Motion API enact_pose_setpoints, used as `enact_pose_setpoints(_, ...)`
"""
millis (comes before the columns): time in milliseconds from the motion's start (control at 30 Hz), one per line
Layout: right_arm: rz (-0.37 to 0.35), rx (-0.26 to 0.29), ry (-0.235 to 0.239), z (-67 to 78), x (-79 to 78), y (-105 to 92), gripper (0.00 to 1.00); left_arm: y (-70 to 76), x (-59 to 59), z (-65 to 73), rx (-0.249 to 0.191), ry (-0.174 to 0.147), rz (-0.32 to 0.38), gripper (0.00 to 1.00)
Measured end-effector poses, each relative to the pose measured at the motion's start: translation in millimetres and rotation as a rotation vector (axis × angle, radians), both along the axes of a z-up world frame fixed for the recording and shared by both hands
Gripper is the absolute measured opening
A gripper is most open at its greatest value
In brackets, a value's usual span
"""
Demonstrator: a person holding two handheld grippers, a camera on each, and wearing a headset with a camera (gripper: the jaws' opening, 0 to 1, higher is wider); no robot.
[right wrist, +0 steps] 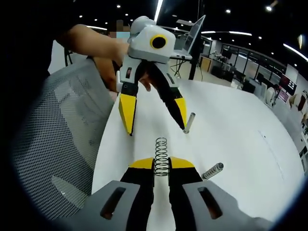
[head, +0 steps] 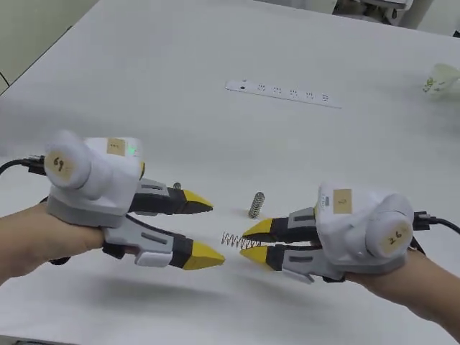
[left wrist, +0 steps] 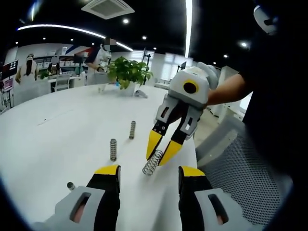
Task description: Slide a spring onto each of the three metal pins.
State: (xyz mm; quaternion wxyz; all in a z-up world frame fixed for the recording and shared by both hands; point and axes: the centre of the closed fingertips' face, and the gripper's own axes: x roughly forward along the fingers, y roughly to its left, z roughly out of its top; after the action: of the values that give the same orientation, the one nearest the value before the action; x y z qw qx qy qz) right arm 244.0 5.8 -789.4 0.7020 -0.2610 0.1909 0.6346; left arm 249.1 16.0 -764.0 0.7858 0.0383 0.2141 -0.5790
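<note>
White tabletop (head: 144, 86), tons of free room toward the far edge. White-and-yellow left gripper (head: 205, 230) spread wide. Right gripper (head: 248, 241) pinched on a thin coiled wire spring (head: 231, 239) near the front edge. Short bare metal pin (right wrist: 188, 122) upright beside the left gripper's tip.

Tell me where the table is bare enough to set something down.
Free: the table between the power strip and the sprung pin, and its far left. Crowded: the near edge, where left gripper faces right gripper holding a spring.
</note>
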Motion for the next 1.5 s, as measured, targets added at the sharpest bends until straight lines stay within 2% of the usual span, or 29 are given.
enact_pose_setpoints(167, 0.015, 0.01, -0.013, 7.7, 0.9, -1.4, 0.08, -11.1, -2.5, -6.5, 0.015, 0.004, -0.046, 0.31)
enact_pose_setpoints(267, 0.021, 0.018, -0.014, 11.9, 0.6, -1.5, 0.08, -13.8, 1.1, -3.3, 0.008, -0.015, -0.043, 0.26)
enact_pose_setpoints(333, 0.026, 0.023, -0.011, 13.5, -0.4, -1.0, 0.08, -15.8, 2.2, -0.6, -0.005, -0.014, -0.045, 0.24)
enact_pose_setpoints(467, 0.031, 0.026, -0.014, 15.0, -1.4, -1.5, 0.08, -17.0, 2.9, -0.3, -0.003, -0.016, -0.056, 0.15)
enact_pose_setpoints(667, 0.04, 0.03, -0.019, 19.1, -2.5, -1.4, 0.08, -20.7, 0.6, 0.0, -0.008, -0.017, -0.07, 0.12)
enact_pose_setpoints(767, 0.04, 0.032, -0.02, 19.7, -2.4, -2.2, 0.08, -22.6, -0.7, 0.7, -0.013, -0.02, -0.077, 0.06)
enact_pose_setpoints(1067, 0.053, 0.028, -0.019, 21.4, -4.5, -4.6, 0.08, -24.9, -2.3, 1.7, -0.023, -0.027, -0.092, 0.05)
enact_pose_setpoints(1133, 0.054, 0.022, -0.023, 20.8, -4.0, -5.7, 0.08, -25.0, -3.4, 2.7, -0.02, -0.041, -0.101, 0.03)
enact_pose_setpoints(1267, 0.059, 0.02, -0.021, 20.8, -5.0, -7.0, 0.08, -25.9, -5.7, 3.5, -0.018, -0.046, -0.111, 0.02)
enact_pose_setpoints(1500, 0.058, 0.017, -0.011, 20.0, -7.0, -7.5, 0.08, -26.6, -8.9, 3.2, -0.016, -0.043, -0.126, 0.02)
